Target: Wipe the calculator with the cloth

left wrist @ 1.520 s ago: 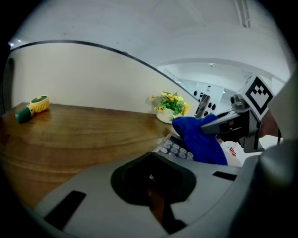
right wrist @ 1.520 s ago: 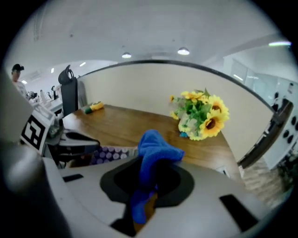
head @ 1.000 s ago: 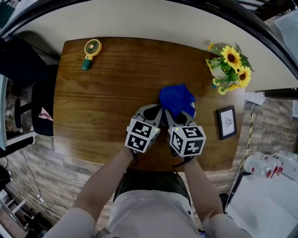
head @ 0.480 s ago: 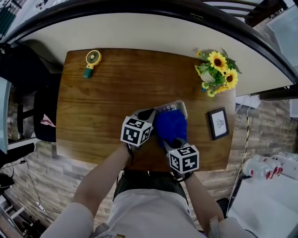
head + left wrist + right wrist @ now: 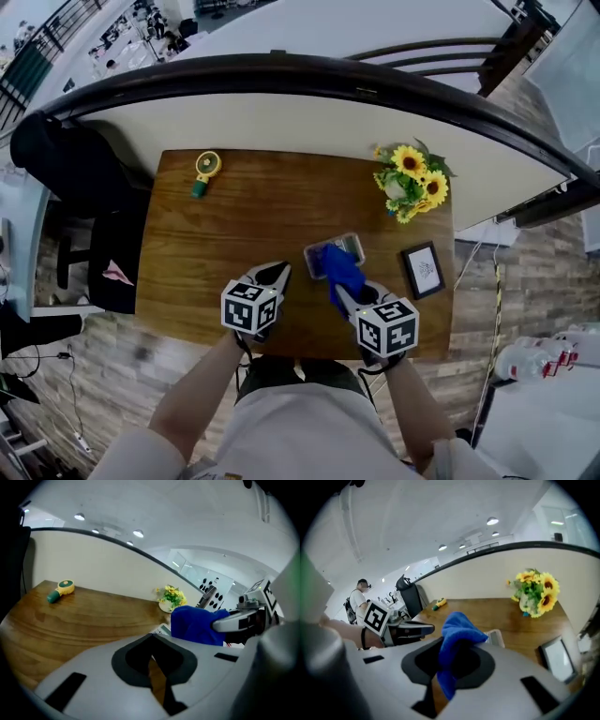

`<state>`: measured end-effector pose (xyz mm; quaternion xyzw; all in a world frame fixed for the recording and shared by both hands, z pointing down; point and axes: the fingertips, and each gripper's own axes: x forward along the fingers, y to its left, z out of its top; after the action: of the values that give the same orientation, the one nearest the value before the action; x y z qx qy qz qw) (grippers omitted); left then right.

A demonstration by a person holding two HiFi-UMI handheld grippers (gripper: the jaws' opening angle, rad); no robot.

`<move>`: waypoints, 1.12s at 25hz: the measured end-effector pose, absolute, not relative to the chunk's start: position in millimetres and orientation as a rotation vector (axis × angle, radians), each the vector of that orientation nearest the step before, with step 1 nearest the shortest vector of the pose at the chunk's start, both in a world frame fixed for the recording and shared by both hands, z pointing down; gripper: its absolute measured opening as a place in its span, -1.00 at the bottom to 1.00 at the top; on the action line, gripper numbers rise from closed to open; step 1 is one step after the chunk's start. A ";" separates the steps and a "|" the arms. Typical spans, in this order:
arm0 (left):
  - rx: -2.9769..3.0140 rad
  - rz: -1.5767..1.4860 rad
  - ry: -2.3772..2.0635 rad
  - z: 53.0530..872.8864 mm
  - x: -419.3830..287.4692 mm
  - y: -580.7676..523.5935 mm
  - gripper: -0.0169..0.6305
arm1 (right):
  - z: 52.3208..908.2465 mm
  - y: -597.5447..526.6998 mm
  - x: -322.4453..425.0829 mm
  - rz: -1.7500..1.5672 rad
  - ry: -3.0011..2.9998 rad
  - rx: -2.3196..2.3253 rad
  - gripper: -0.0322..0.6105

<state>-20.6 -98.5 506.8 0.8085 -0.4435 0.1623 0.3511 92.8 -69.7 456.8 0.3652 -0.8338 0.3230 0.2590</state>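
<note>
The calculator [image 5: 330,253] lies flat on the wooden table [image 5: 234,234], right of centre; its edge shows in the right gripper view [image 5: 497,636] and the left gripper view [image 5: 161,630]. My right gripper [image 5: 345,292] [image 5: 449,667] is shut on the blue cloth [image 5: 342,268] [image 5: 457,627], which bunches up over the calculator's near right part. My left gripper [image 5: 274,277] [image 5: 152,644] sits to the left of the calculator, apart from it, jaws shut with nothing in them. The cloth [image 5: 194,625] shows at its right.
A yellow hand-held fan [image 5: 203,172] lies at the table's far left. A sunflower pot [image 5: 411,183] stands at the far right and a small picture frame [image 5: 422,270] at the right edge. A dark chair with a jacket [image 5: 75,178] is beside the table's left end.
The right gripper has dragged the cloth back toward me, uncovering most of the calculator. The left gripper has moved left, away from the calculator. The head view has pulled back.
</note>
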 end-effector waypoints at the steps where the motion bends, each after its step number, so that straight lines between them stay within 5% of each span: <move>1: 2.109 0.413 -1.161 494.9 -23.4 -96.9 -0.94 | 443.5 -74.6 92.7 0.864 -2.286 1.000 -0.70; 28: 2.730 0.164 -1.527 167.4 -49.5 -80.0 -0.94 | 121.2 -62.5 113.6 0.129 -2.786 1.289 -0.69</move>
<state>-49.5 -80.0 167.4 0.8715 -0.4876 0.0525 0.0046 113.6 -62.5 121.2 0.4192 -0.9062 0.0421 0.0348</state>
